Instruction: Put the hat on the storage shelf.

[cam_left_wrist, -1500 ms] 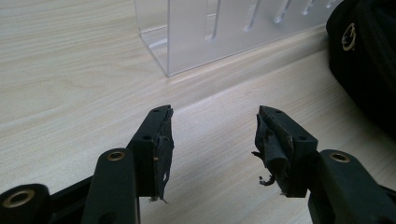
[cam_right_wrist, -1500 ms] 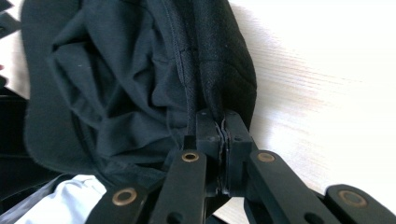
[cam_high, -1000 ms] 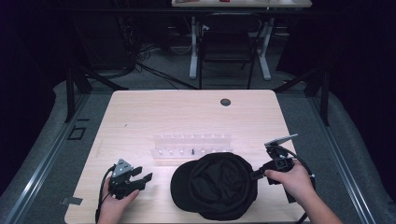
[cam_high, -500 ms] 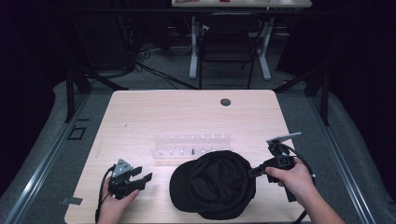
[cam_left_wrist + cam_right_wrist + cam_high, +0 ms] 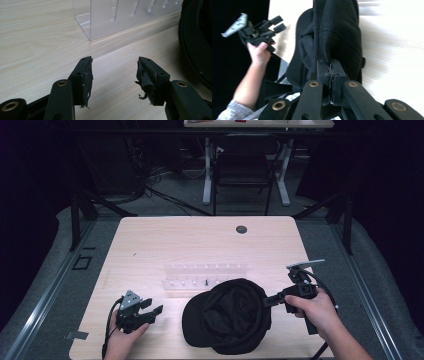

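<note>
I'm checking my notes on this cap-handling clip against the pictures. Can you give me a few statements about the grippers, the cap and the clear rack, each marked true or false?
1. The right gripper is shut on the black cap. True.
2. The left gripper holds the cap's brim. False: its jaws stand open with only bare table between them.
3. The clear rack stands on the table beyond the cap. True.
4. The cap hangs on the rack. False: it is in front of the rack, gripped at its edge by the right gripper.
5. The left gripper is to the left of the cap in the high view. True.
</note>
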The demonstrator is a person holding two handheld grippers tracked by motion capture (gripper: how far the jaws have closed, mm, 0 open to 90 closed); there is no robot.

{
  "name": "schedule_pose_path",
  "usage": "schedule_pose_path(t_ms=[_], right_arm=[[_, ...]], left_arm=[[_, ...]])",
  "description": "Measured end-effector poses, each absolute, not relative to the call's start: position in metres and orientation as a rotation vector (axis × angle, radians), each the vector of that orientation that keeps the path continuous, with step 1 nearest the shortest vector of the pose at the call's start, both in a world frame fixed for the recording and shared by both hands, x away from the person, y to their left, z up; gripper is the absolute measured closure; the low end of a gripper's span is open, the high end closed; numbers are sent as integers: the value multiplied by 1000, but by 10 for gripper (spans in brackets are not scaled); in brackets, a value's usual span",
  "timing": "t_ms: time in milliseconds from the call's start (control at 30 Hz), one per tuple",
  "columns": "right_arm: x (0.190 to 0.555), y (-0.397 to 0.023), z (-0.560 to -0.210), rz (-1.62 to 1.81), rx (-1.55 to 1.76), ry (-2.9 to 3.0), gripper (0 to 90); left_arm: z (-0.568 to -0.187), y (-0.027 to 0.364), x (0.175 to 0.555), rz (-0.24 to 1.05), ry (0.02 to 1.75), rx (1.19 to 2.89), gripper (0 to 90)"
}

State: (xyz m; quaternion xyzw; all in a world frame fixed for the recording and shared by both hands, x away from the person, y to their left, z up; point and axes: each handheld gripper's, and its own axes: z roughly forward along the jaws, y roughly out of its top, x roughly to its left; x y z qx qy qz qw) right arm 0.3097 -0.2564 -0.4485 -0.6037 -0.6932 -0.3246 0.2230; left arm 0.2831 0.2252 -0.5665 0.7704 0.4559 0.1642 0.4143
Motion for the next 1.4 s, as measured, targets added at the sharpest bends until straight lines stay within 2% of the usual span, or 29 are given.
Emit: schedule_pose_path(t_ms=[1400], right_arm=[[306, -247, -401, -1182, -1431, -1661, 886]], left_arm=[[-567, 225, 283, 409, 1141, 1936, 464]])
